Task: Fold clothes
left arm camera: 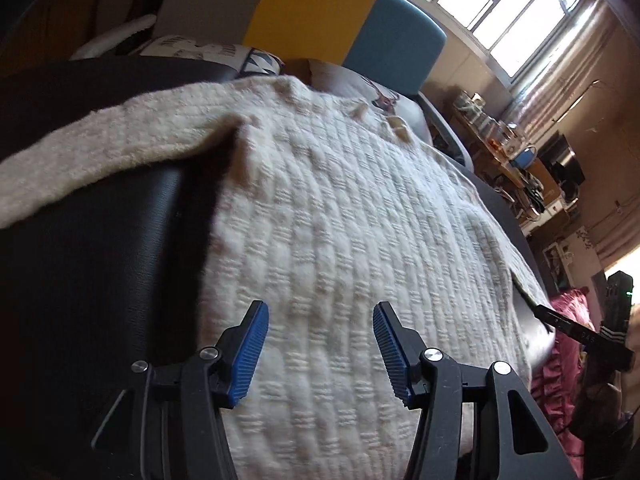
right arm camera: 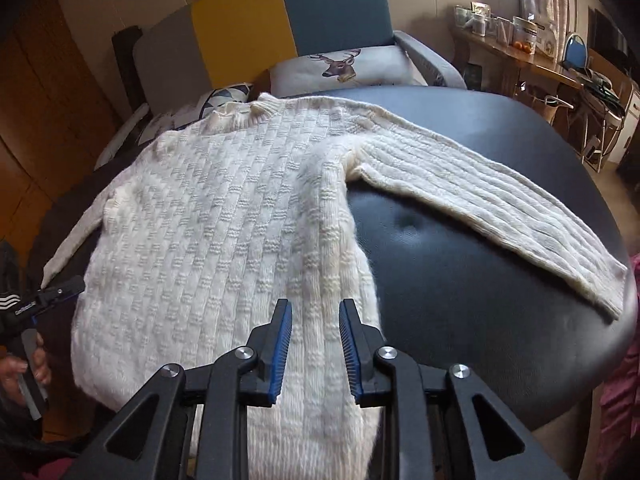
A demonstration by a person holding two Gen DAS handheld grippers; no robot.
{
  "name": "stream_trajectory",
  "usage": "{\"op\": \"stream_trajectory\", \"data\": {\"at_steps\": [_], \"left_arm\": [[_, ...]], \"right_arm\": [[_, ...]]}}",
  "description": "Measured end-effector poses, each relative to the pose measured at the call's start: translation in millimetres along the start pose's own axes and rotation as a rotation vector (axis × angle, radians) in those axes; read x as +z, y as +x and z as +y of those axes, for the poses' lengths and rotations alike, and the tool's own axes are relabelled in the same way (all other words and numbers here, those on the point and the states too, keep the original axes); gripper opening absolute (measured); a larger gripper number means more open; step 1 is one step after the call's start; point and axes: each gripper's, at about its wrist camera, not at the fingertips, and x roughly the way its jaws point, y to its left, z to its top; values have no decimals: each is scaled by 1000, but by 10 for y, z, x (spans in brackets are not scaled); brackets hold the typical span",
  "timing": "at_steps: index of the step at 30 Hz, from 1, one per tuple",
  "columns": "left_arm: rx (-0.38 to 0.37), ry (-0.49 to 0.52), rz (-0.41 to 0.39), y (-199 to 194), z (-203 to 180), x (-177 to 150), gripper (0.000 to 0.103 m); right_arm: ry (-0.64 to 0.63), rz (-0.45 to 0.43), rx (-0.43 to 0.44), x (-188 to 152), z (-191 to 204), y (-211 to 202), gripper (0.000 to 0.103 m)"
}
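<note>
While both hover over sweater [right arm camera: 224, 216], left tool [left arm camera: 320, 344] half-open, right tool [right arm camera: 314, 340] narrowly parted, empty

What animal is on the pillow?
A brown deer head with antlers on the white rectangular pillow, clearest in the right wrist view.

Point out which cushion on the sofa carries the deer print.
The white cushion leaning against the sofa's blue back panel, behind the cream knitted sweater. The neighbouring cushion has blue geometric triangles instead.

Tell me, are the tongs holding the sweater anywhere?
No. Both tongs, left and right, stand open above the white sweater, which lies spread flat on the black table. Nothing is pinched between the pads.
</note>
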Motion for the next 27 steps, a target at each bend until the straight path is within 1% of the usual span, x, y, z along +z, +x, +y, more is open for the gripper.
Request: {"op": "stream_trajectory", "data": {"at_steps": [1,2,4,5,7,9,10,13,14,15,16,17,18,20,21,24,25,26,27], "left_arm": [[26,-6,-4,-27,88,14,56],[35,-22,2,-40,189,23,56],[45,-49,12,-51,367,42,56],[45,-60,15,-49,446,52,56],[26,-86,32,-2,549,59,56],[-32,-110,50,68,581,62,56],[-43,-110,60,118,563,81,56],[-5,-50,56,244,415,142,56],[11,-28,57,275,368,169,53],[17,-11,60,296,323,192,49],[19,-6,70,297,288,179,15],[22,-1,80,298,252,167,6],[26,6,88,297,217,152,6],[91,23,83,269,211,46,6],[94,-3,75,253,269,0,6],[44,-80,64,183,405,8,8],[33,-105,60,161,440,21,14],[28,-131,46,89,512,35,24],[23,-157,32,18,584,49,30]], "right_arm": [[15,41,15,26,-18,163,24],[19,80,-7,17,-40,325,24],[44,108,-43,-49,-107,527,24],[76,70,-24,-64,-147,515,24],[136,56,10,-79,-223,511,25],[165,47,35,-95,-268,504,24],[183,42,43,-103,-284,501,24],[188,41,41,-87,-280,500,24],[177,46,33,-76,-266,503,24],[163,50,22,-68,-240,505,24],[150,55,12,-59,-212,507,24],[129,59,0,-55,-193,506,24],[99,62,-16,-65,-185,501,24],[40,55,-56,-79,-134,510,24],[23,49,-69,-90,-116,513,24],[6,41,-90,-73,-108,528,24],[6,43,-93,-64,-110,530,24],[9,49,-94,-47,-114,526,24],[12,55,-94,-30,-120,523,24]]}}
